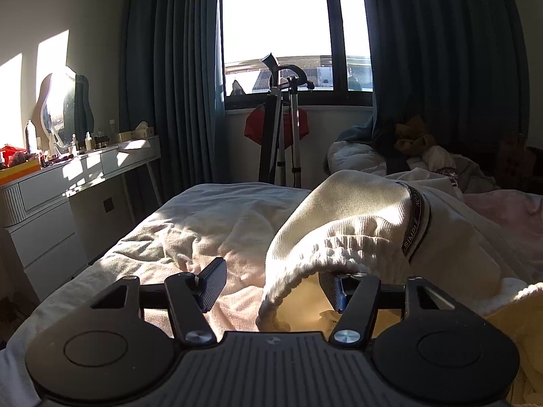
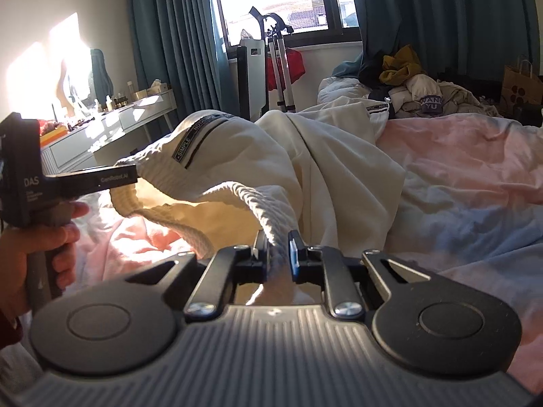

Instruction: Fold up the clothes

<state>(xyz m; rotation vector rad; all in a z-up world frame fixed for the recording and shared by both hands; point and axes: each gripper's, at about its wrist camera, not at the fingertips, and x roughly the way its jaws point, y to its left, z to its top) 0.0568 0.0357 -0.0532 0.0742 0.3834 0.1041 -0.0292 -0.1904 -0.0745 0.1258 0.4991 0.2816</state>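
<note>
A cream ribbed-hem garment with black lettered tape lies bunched on the bed. My left gripper is open, jaws wide; the ribbed hem drapes between them, over the right finger. In the right wrist view the garment spreads across the bed, and my right gripper is shut on its thick ribbed hem. The left gripper shows there at the left, held by a hand, its fingers reaching into the hem opening.
A white dresser with a mirror and bottles stands left of the bed. A metal stand is below the window. A pile of clothes sits at the bed's far right, with a paper bag beyond.
</note>
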